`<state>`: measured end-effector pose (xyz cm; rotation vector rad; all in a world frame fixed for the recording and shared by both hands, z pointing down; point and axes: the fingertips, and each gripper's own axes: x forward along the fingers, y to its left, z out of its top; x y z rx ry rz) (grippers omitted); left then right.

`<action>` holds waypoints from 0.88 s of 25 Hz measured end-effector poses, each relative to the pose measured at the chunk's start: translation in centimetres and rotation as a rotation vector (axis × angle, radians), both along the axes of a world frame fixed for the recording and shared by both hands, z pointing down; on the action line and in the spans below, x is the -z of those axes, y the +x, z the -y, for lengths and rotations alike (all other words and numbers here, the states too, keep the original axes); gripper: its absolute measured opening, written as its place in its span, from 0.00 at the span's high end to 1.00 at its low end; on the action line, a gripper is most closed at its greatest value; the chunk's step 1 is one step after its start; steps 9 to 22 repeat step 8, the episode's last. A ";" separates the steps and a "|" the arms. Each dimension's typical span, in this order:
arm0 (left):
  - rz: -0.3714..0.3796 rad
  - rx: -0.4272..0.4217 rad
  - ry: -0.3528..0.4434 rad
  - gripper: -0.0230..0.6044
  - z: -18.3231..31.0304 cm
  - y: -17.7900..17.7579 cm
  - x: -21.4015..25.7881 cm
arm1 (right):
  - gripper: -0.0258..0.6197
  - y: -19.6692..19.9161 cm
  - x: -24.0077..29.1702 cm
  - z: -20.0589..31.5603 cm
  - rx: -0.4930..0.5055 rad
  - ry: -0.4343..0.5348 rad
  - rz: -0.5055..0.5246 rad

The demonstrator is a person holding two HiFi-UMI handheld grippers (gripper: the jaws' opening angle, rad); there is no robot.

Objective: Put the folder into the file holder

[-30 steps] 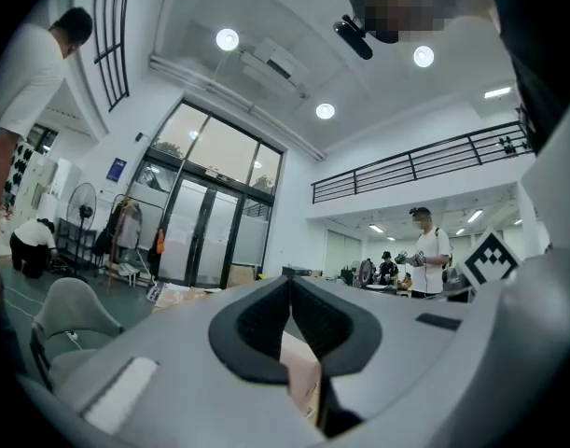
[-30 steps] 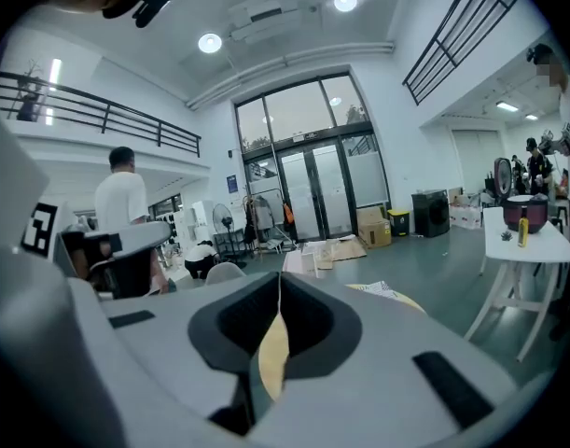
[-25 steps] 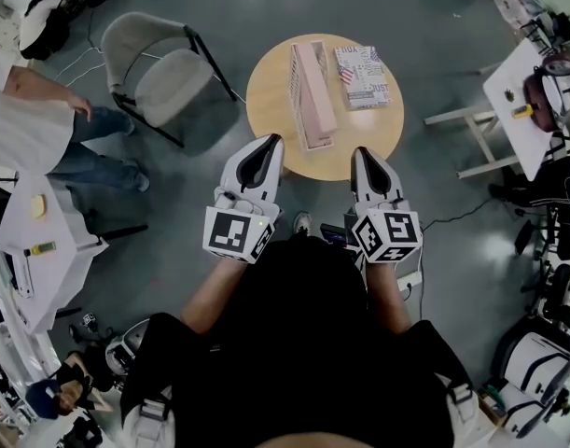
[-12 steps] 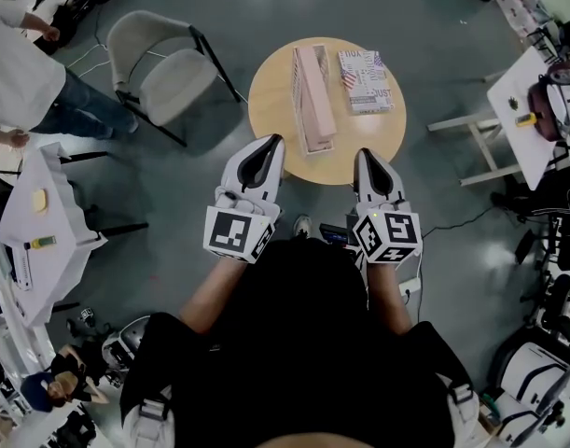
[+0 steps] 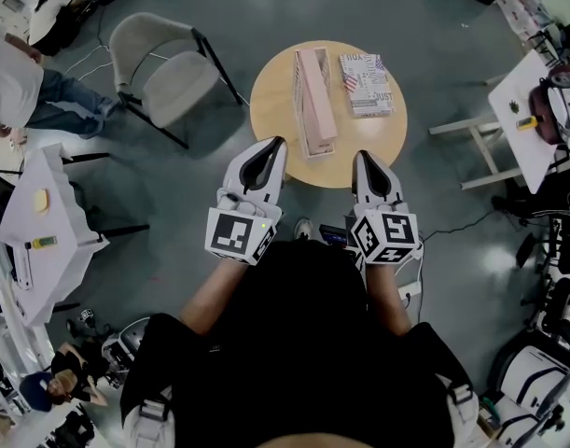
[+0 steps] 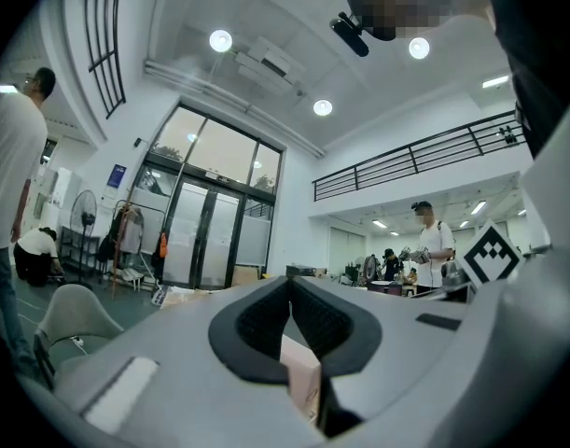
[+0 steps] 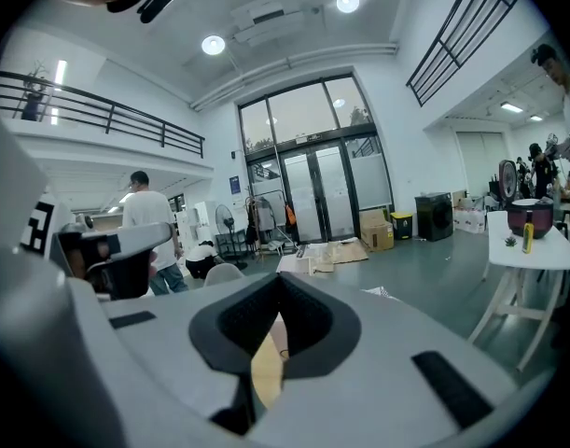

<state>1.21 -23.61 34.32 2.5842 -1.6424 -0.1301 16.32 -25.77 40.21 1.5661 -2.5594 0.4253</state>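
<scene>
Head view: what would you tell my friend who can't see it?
Seen from above, a person holds the left gripper and right gripper, both shut and empty, by a round table. On it are a pink file holder and, to its right, a folder.

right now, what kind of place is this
Probably a big open lab or workshop hall: a high ceiling with a mezzanine railing, tall glass doors, and white work tables with gear, standing around a small round table.
</scene>
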 end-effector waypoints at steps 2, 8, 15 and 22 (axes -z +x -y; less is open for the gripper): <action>0.000 0.002 0.000 0.94 0.0 -0.1 0.0 | 0.97 0.0 0.0 0.0 0.000 -0.002 -0.003; 0.000 0.001 0.001 0.94 0.2 -0.1 0.2 | 0.97 -0.1 -0.1 0.2 0.000 -0.003 -0.011; 0.000 0.001 0.001 0.94 0.2 -0.1 0.2 | 0.97 -0.1 -0.1 0.2 0.000 -0.003 -0.011; 0.000 0.001 0.001 0.94 0.2 -0.1 0.2 | 0.97 -0.1 -0.1 0.2 0.000 -0.003 -0.011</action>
